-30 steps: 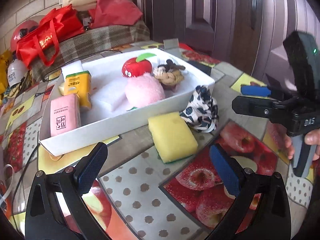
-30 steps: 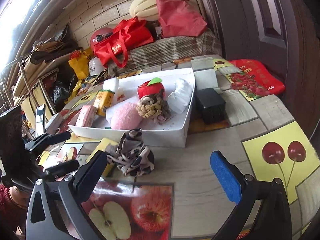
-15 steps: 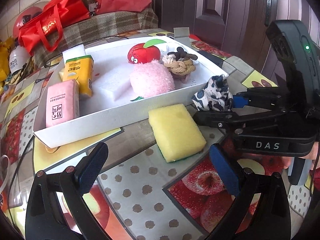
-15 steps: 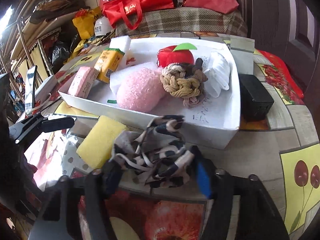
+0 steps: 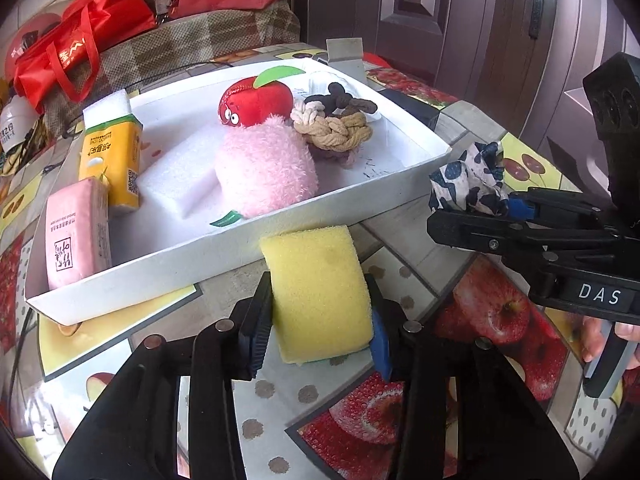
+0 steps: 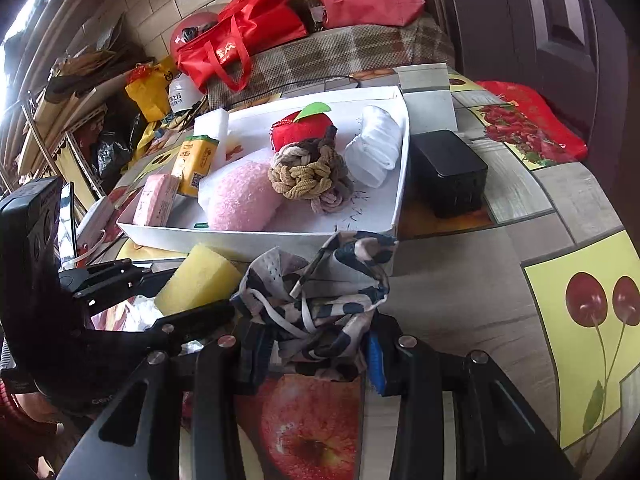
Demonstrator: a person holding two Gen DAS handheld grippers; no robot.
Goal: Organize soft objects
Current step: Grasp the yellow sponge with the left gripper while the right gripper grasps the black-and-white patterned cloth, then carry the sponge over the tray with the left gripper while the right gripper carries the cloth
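Yellow sponge (image 5: 320, 292): clamped in left gripper (image 5: 316, 330), long axis pointing toward white tray (image 5: 240, 258) just ahead.
Patterned cloth mask (image 6: 316, 300): right gripper (image 6: 316, 354) just closed around it, beside tray's near corner.

Black two-finger left gripper (image 5: 318, 320) with ribbed blue pads and silver screw heads, matching black right gripper (image 6: 316, 344), white "DAS" lettering on its side, red sleeve (image 6: 10, 394) at the frame edge
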